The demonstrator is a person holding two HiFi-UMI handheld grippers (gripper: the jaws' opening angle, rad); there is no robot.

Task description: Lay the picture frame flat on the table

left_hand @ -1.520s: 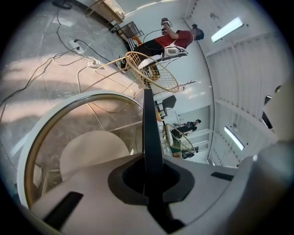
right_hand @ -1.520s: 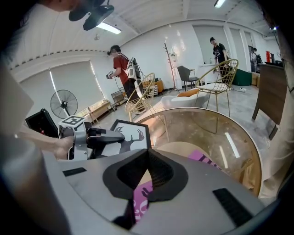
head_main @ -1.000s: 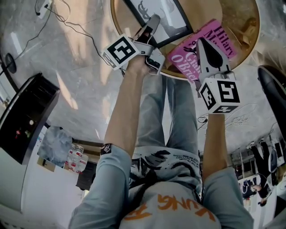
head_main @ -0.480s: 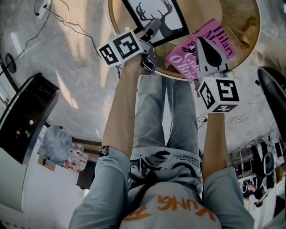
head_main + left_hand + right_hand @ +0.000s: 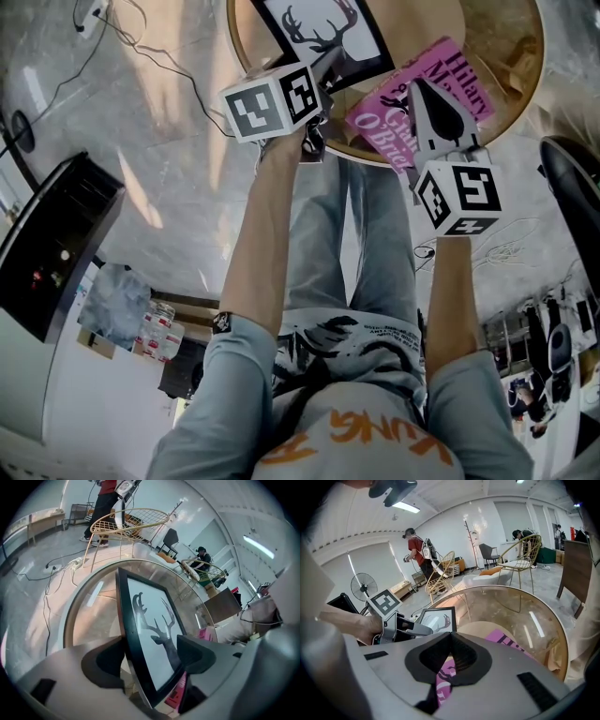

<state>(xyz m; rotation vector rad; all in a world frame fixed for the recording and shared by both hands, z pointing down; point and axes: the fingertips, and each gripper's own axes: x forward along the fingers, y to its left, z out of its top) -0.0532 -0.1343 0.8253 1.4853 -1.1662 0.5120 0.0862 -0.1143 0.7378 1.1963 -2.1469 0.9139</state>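
The picture frame (image 5: 323,33) has tipped to show more of its face at the table's (image 5: 412,23) near left edge. Its near edge sits between the left gripper's (image 5: 330,61) opening jaws, unpressed. The right gripper (image 5: 424,94) is closed over the book (image 5: 464,80).

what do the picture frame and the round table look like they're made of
Picture frame: matte black border, probably painted wood or plastic; the front shows glare, so likely glass or acrylic. Table: glossy, see-through top with light reflections, apparently glass, with a tan wood-looking rim.
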